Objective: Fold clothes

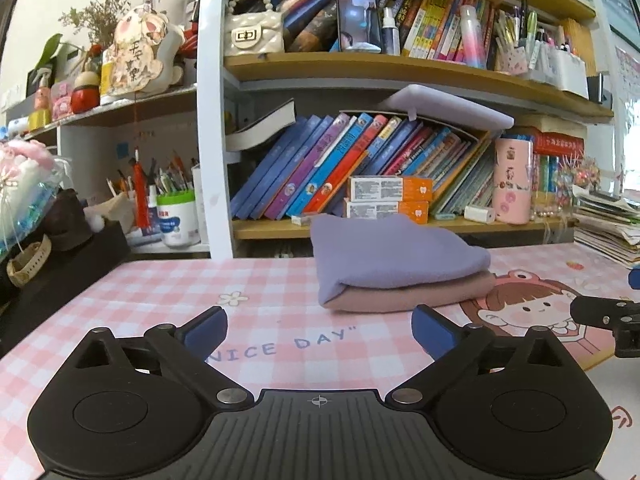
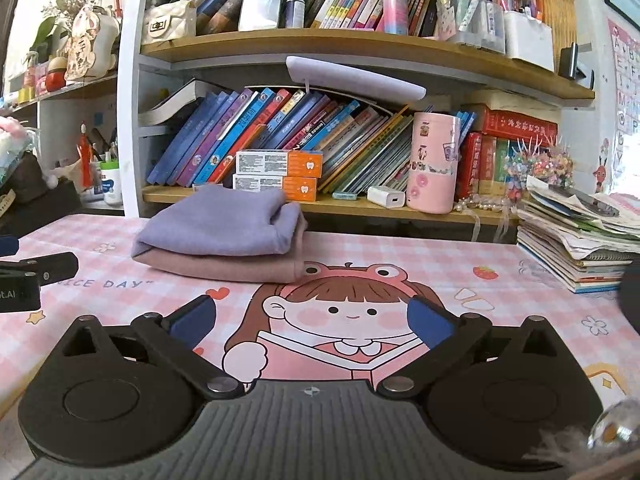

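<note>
Both tongs, the left gripper (image 1: pixel 319 330) and the right gripper (image 2: pixel 311 320), gape empty short of the folded stack (image 1: pixel 400 268) near the desk mat's (image 1: pixel 160 300) back edge; best keep them clear so the folds stay square.

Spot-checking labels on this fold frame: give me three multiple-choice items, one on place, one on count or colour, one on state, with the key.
1. Where does the folded lilac fleece garment lie?
A. On the folded dusty-pink garment
B. On the wooden bookshelf
C. Under the stack of papers

2. How many orange-and-white cartons are stacked on the lower wooden shelf behind the clothes?
A. One
B. Two
C. Four

3. How do the left gripper and right gripper stand?
A. Both shut on cloth
B. Left shut, right open
C. Both open, holding nothing

Key: 1 A, the lilac piece rests directly on the pink one, on the pink checked desk mat. 2 B, two cartons sit one on the other. 3 C, in each wrist view the blue-padded fingers are spread wide, with only mat between them and the clothes lying beyond.
</note>
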`<action>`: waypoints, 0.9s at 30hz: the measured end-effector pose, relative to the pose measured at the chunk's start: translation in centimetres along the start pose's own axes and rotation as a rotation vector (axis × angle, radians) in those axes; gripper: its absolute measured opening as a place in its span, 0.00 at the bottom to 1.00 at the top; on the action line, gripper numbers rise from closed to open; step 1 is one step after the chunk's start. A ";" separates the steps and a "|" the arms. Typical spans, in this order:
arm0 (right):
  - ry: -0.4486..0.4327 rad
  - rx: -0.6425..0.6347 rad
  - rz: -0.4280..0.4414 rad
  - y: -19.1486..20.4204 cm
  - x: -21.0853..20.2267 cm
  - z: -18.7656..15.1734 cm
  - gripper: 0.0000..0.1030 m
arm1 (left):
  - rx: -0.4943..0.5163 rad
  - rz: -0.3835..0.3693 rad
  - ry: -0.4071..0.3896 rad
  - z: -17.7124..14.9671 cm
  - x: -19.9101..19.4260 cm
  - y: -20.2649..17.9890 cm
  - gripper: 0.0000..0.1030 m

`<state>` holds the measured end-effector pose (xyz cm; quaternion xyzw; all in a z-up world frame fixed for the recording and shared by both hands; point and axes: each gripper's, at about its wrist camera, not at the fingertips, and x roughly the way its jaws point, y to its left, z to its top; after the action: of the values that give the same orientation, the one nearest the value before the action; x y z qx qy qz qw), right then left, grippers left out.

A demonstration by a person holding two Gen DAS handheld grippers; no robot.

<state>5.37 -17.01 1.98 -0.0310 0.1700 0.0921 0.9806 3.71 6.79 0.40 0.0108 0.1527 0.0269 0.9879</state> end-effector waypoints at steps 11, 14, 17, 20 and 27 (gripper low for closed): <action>-0.003 0.000 -0.012 0.0 0.1 -0.5 1.00 | 0.003 -0.001 0.015 -0.4 0.1 -0.2 1.00; -0.002 0.001 -0.011 0.1 0.1 -0.6 1.00 | 0.002 0.000 0.012 -0.4 0.1 -0.2 1.00; 0.004 0.000 -0.011 0.1 0.2 -0.8 1.00 | 0.001 0.000 0.014 -0.4 0.1 -0.1 1.00; 0.004 -0.002 -0.011 0.2 0.2 -0.7 1.00 | 0.009 0.002 0.020 -0.3 0.2 -0.3 1.00; 0.004 0.002 -0.014 0.1 0.2 -0.8 1.00 | 0.041 0.012 0.047 -0.4 0.6 -0.8 1.00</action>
<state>5.29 -16.90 1.16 -0.0315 0.1720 0.0849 0.9809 4.26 6.02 -0.16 0.0314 0.1764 0.0298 0.9834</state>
